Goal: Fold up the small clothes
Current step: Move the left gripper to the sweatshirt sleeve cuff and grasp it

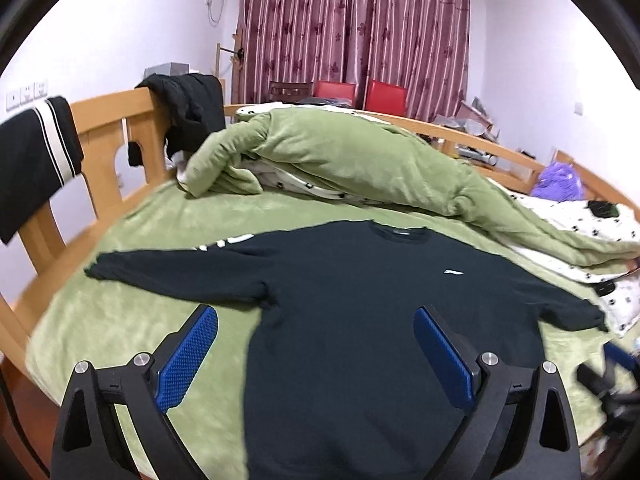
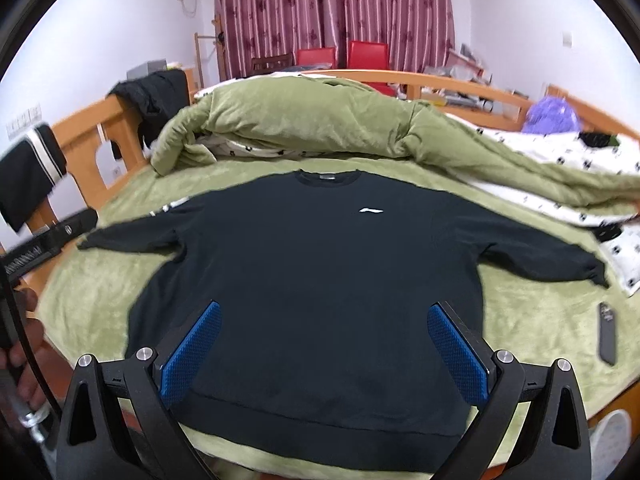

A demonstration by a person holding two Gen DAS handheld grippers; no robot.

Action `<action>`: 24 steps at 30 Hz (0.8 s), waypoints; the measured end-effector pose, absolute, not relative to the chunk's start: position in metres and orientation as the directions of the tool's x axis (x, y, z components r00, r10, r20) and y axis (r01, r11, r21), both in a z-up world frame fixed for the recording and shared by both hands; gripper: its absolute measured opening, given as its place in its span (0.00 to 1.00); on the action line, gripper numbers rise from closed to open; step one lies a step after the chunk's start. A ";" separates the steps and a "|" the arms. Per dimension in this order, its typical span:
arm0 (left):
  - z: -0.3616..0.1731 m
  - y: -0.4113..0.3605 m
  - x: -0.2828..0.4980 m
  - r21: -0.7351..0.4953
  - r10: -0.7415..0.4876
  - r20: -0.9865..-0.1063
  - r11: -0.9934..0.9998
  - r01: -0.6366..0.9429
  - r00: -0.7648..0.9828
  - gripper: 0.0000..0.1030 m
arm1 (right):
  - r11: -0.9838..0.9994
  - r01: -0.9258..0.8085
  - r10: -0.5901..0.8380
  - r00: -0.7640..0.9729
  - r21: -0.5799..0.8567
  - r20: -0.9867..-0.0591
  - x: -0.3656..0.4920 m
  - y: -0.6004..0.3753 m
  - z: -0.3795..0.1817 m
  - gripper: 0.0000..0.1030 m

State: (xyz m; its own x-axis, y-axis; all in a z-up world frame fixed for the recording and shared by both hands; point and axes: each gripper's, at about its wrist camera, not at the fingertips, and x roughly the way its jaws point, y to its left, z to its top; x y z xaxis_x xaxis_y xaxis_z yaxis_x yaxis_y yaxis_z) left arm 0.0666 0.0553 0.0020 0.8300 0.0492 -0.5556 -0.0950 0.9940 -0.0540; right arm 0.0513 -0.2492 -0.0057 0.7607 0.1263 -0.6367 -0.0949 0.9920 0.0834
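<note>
A black long-sleeved sweatshirt with a small white chest logo lies flat and face up on the green bed cover, both sleeves spread out sideways. My left gripper hovers open above the sweatshirt's lower left part, nothing between its blue pads. My right gripper is open too, above the lower middle of the sweatshirt near its hem. The right gripper shows blurred at the right edge of the left wrist view. A hand holds the left gripper's handle at the left edge of the right wrist view.
A bunched green quilt with white patterned lining lies behind the sweatshirt. A dark remote rests on the cover at the right. The wooden bed frame carries dark clothes. A purple bag sits far right.
</note>
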 end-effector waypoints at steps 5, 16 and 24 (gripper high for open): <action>-0.015 0.084 0.093 -0.001 0.107 -0.584 0.991 -0.133 0.805 0.96 | 0.998 -0.048 0.070 0.772 0.051 -0.631 0.080 -0.257 0.013 0.98; -0.075 0.173 0.146 0.017 0.202 -0.667 0.967 -0.256 0.717 0.96 | 0.996 -0.071 0.024 0.777 -0.050 -0.630 0.153 -0.258 0.006 0.98; -0.127 0.243 0.185 0.020 0.256 -0.739 0.933 -0.360 0.623 0.95 | 0.995 -0.085 0.035 0.774 -0.049 -0.632 0.189 -0.262 -0.021 0.98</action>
State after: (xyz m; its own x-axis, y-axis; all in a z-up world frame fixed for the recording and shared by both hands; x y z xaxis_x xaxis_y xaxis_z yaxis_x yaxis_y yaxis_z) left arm 0.1851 0.2431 -0.1273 0.6229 0.2564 -0.7391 -0.3602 0.9327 0.0200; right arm 0.1894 -0.2622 -0.0208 0.7742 0.0345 -0.6320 -0.0848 0.9952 -0.0495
